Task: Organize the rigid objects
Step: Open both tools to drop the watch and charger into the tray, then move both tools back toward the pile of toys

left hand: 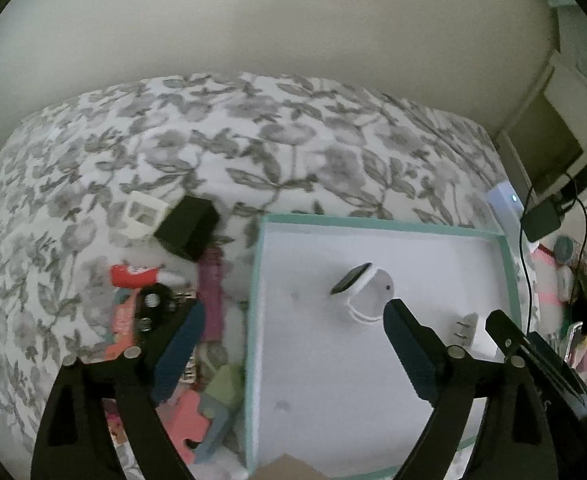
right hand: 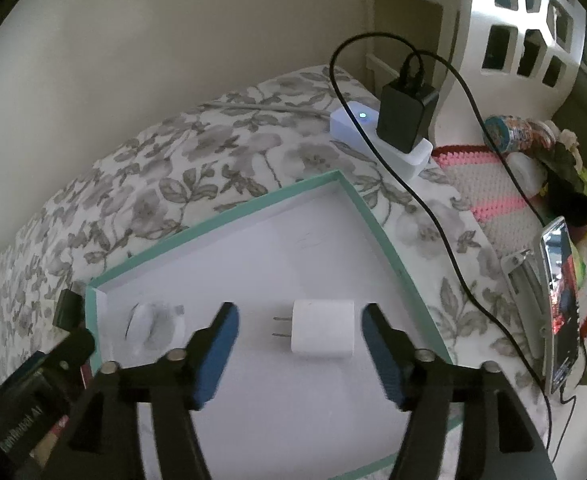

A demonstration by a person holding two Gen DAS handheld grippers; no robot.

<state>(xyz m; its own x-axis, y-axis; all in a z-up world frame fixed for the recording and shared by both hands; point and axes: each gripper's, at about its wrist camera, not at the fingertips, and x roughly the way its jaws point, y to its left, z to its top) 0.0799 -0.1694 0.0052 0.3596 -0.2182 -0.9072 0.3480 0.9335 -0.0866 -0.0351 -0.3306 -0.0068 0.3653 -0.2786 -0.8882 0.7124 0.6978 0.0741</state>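
Rigid objects are partly sorted: a white smartwatch [left hand: 363, 290] and a white charger plug [right hand: 323, 334] are seen lying in the teal-rimmed box [left hand: 373, 222]. At left of the left-wrist view, a black box [left hand: 187, 226], a purple strap [left hand: 211, 280] and other clutter are left on the floral bedspread [left hand: 253, 140]. Nothing is held: the left gripper [left hand: 293, 322] and right gripper [right hand: 299, 320] are spread wide, the plug loose between the right jaws.

Dimly lit, greyish and soft in both views. Heavy fisheye bending with black vignette at all corners. Motion blur over the clutter [left hand: 181, 360] at lower left of the left wrist view, and on the round white object [right hand: 149, 328] at left of the right. Brightest on the phone screen [right hand: 561, 300], right edge.
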